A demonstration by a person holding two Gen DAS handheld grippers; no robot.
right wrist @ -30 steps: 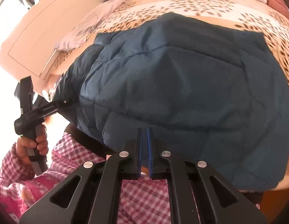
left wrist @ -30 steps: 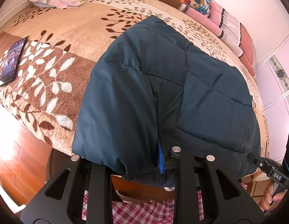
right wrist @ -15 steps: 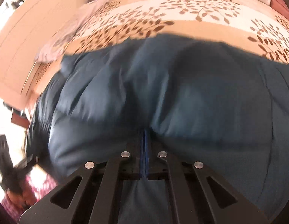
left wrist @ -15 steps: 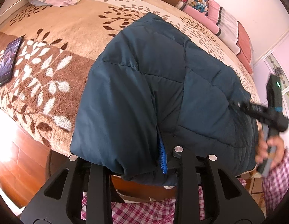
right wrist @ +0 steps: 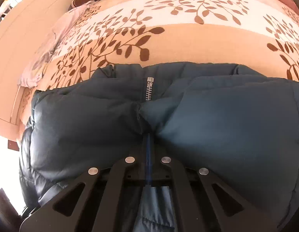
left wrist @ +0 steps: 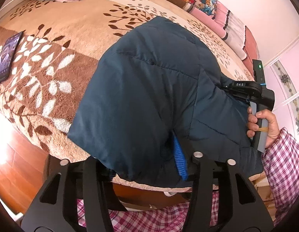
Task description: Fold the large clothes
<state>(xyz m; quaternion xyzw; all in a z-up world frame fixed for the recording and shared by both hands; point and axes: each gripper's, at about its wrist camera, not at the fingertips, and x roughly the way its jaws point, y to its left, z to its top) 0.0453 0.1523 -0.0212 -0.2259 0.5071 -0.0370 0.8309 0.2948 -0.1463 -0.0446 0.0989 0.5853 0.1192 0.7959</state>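
Left wrist view: the dark teal jacket (left wrist: 149, 96) lies on the bed (left wrist: 72, 29), filling mid-frame and hiding most of the left gripper (left wrist: 141, 154), clenched on its hem. Right gripper (right wrist: 148, 135) is clamped on jacket fabric; its tips are buried.

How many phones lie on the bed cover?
1. The phone lies flat on the brown part of the bed cover, at the far left of the left wrist view. The jacket may hide others.
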